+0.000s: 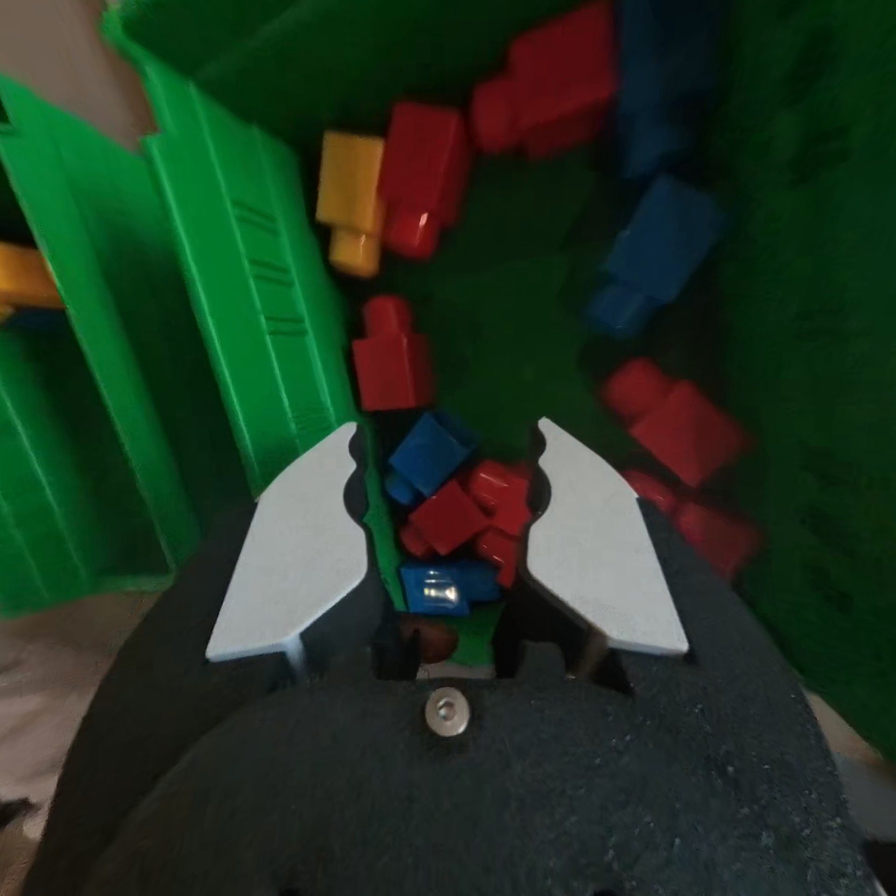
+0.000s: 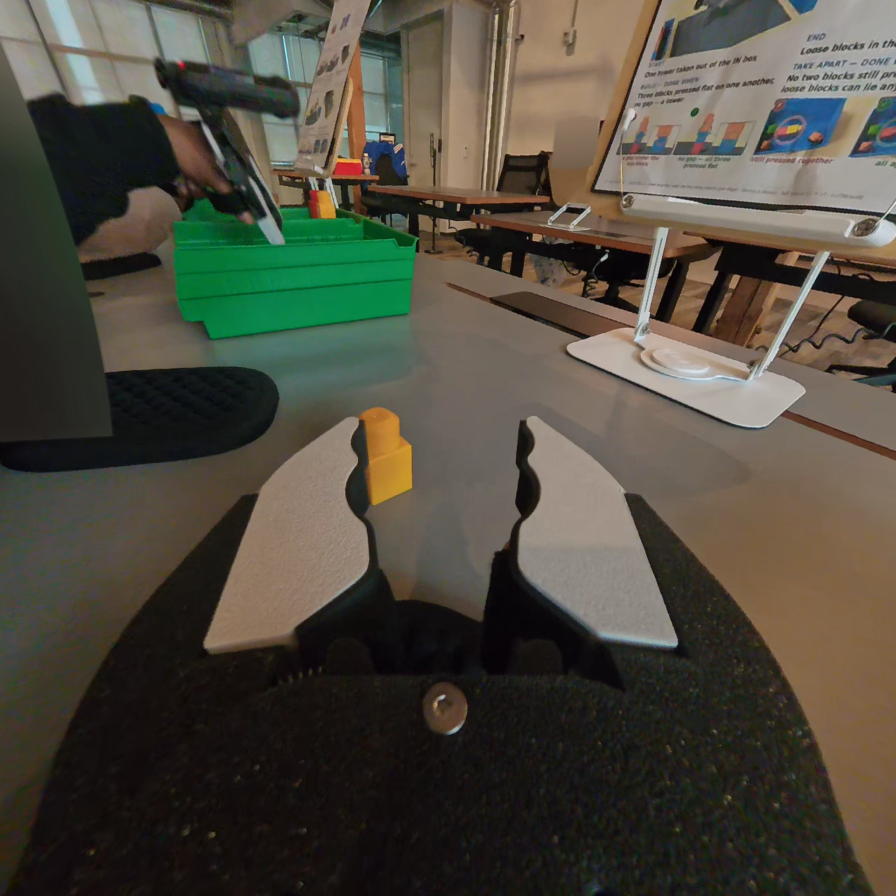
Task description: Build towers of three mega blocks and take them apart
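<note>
The left gripper [image 1: 448,436] hangs over the green bin [image 1: 218,300], its jaws apart and holding nothing; loose red blocks [image 1: 392,359], blue blocks [image 1: 654,252] and a yellow block [image 1: 350,194] lie scattered on the bin floor below it, all somewhat blurred. The right gripper [image 2: 439,426] sits low over the grey bench [image 2: 533,388] with jaws spread wide; a single yellow-orange block [image 2: 388,458] stands upright on the bench just beside its left finger, ungripped. A white document stand [image 2: 688,373] rests to the right.

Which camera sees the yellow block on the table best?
The right wrist view: the yellow block stands upright on the grey table, sharp, partly behind a finger of the right gripper. The left wrist view doesn't show it.
</note>
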{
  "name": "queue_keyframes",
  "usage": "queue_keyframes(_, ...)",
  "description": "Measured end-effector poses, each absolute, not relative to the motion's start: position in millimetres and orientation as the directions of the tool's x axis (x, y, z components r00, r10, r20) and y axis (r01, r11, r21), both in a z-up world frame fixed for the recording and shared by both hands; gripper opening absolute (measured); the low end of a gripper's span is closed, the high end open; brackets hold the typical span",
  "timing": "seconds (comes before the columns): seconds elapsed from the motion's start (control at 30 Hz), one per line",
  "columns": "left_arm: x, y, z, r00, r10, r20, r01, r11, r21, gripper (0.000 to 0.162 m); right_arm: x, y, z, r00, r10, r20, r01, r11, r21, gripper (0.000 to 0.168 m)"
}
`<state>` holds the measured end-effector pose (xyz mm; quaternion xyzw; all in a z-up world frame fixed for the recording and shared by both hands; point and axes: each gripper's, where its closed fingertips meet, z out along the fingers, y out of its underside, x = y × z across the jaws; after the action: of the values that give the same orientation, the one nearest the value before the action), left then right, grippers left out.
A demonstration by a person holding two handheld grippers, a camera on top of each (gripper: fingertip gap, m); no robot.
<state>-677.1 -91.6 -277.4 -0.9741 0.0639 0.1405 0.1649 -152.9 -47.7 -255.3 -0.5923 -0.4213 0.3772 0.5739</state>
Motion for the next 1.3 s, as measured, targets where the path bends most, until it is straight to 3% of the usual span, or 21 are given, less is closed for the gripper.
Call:
queue_keyframes(0.43, -703.0, -85.0, -342.5, 0.947, -0.021, -0.322, -0.102, -0.966, -0.236, 0.087, -147.2, -48.4, -247.5, 0.361, 0.932, 0.022, 0.006, 0.021, -1.000, 0.055)
queue_keyframes(0.57, -694.4, -85.1, -338.5, 0.955, -0.042, -0.294, -0.120, -0.960, -0.253, 0.077, -146.9, -47.5, -247.4, 0.361, 0.932, 0.013, 0.002, 0.013, -1.000, 0.054)
queue_keyframes(0.67, -698.3, -80.4, -330.0, 0.945, -0.025, -0.327, -0.127, -0.948, -0.293, 0.079, -146.9, -46.9, -247.8, 0.359, 0.933, 0.005, 0.001, 0.005, -1.000, 0.054)
queue_keyframes(0.83, -708.6, -80.1, -340.4, 0.937, -0.014, -0.349, -0.104, -0.965, -0.242, 0.078, -147.4, -46.6, -248.6, 0.357, 0.934, 0.004, 0.006, 0.002, -1.000, 0.053)
queue_keyframes(1.03, -714.7, -72.6, -346.2, 0.950, 0.056, -0.307, -0.038, -0.956, -0.292, 0.057, -146.8, -46.0, -248.3, 0.361, 0.932, 0.001, 0.001, 0.000, -1.000, 0.053)
queue_keyframes(1.1, -721.7, -74.6, -345.9, 0.941, 0.071, -0.332, -0.029, -0.957, -0.288, 0.042, -146.8, -45.8, -248.6, 0.361, 0.932, 0.000, 0.003, -0.001, -1.000, 0.053)
queue_keyframes(1.3, -713.8, -69.8, -336.7, 0.960, 0.055, -0.273, -0.061, -0.915, -0.398, 0.040, -147.3, -45.3, -249.5, 0.360, 0.933, -0.004, 0.006, -0.007, -1.000, 0.051)
